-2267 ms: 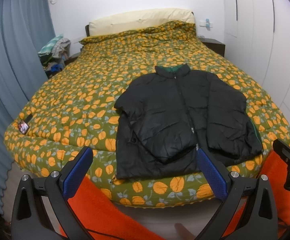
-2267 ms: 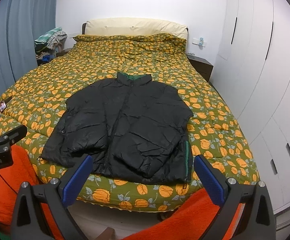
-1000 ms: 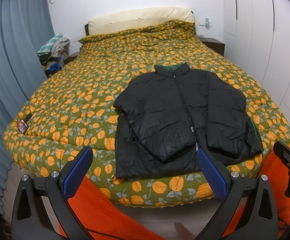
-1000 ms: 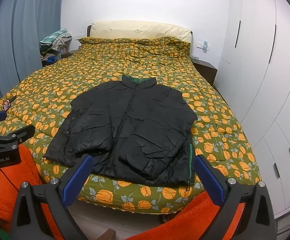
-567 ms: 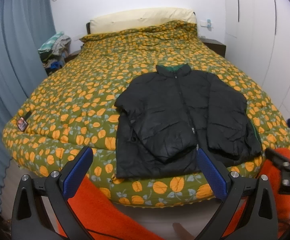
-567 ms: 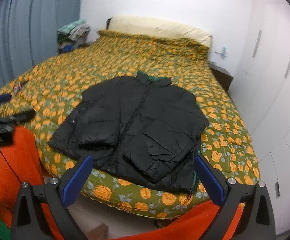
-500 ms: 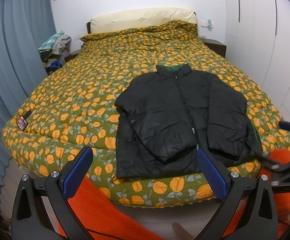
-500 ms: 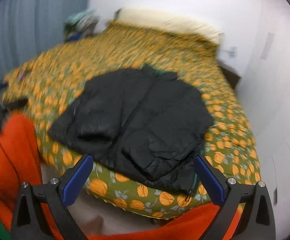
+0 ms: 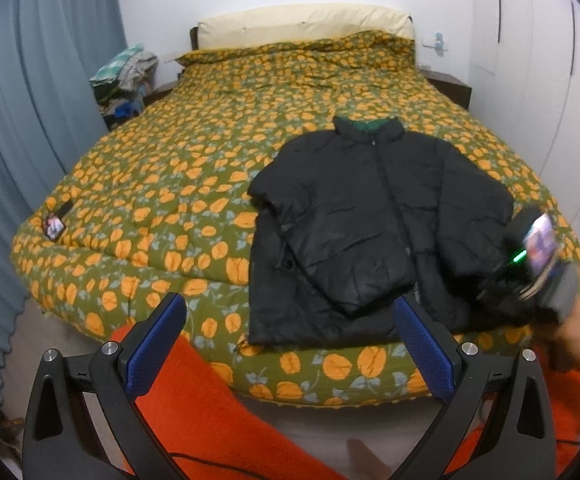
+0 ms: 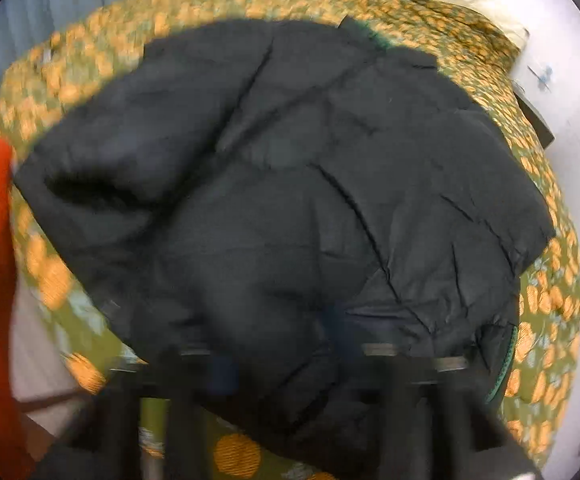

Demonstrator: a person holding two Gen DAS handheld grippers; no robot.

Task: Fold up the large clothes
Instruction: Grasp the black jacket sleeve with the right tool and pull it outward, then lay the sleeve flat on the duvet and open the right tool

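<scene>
A black puffer jacket (image 9: 370,220) lies face up on the bed, sleeves folded in, collar toward the headboard. My left gripper (image 9: 290,344) is open and empty, hovering off the foot of the bed. My right gripper (image 9: 530,276) shows in the left wrist view at the jacket's near right hem, low over the fabric. In the blurred right wrist view the jacket (image 10: 310,200) fills the frame and the fingers (image 10: 218,372) are sunk in its hem; whether they grip it is unclear.
The bed (image 9: 162,184) has a green quilt with orange flowers and a cream headboard (image 9: 302,28). A clothes pile (image 9: 126,72) sits at the back left by blue curtains (image 9: 18,120). White wardrobes (image 9: 550,60) stand right. Orange clothing (image 9: 210,400) is below.
My right gripper has swung forward and down fast onto the jacket's near right hem. The left gripper has stayed in place and open.
</scene>
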